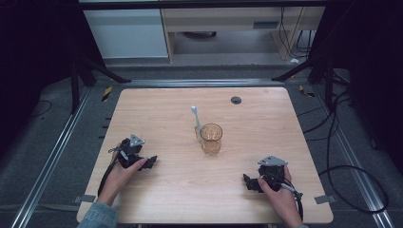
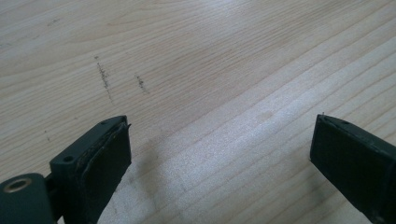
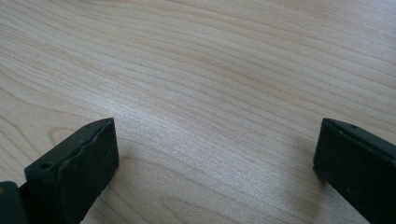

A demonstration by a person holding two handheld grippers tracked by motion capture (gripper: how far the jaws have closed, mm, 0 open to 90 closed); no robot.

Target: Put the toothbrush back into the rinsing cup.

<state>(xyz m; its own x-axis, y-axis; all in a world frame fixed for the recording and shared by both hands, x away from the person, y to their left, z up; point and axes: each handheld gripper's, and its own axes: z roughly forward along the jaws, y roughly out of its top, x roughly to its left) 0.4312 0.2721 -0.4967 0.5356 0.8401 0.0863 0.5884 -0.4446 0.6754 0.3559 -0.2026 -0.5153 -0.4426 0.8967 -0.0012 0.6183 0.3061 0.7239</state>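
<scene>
So rn your left claw (image 1: 151, 163) is parked on the counter (image 1: 157, 109) near the front left, jaws spread wide w/ nothing between them. In the left gripper view that claw (image 2: 219, 154) has bare wood grain between the pads plus a couple dark scuff marks (image 2: 105, 77), which you can't make out from the high view.

Middle of the counter: the amber glass (image 1: 211, 137) stands upright, and the white toothbrush (image 1: 196, 118) is leaning at its back left side, head up. Can't tell if the handle sits inside the glass or just behind it tbh. Both are well apart from either claw.

Right claw (image 1: 248, 181) is same deal, resting near the front right, jaws wide, empty. Right gripper view has the claw (image 3: 217, 154) over plain wood.

Imo this is the very start, nothing grabbed yet. Next move prob calls for lifting one claw off the counter, swinging it toward the middle & lining up on the toothbrush stem or the glass wall. Neither gripper view has the glass in it, so you'll need the high view to aim; the small black grommet (image 1: 236, 99) at the back is also high view stuff
</scene>
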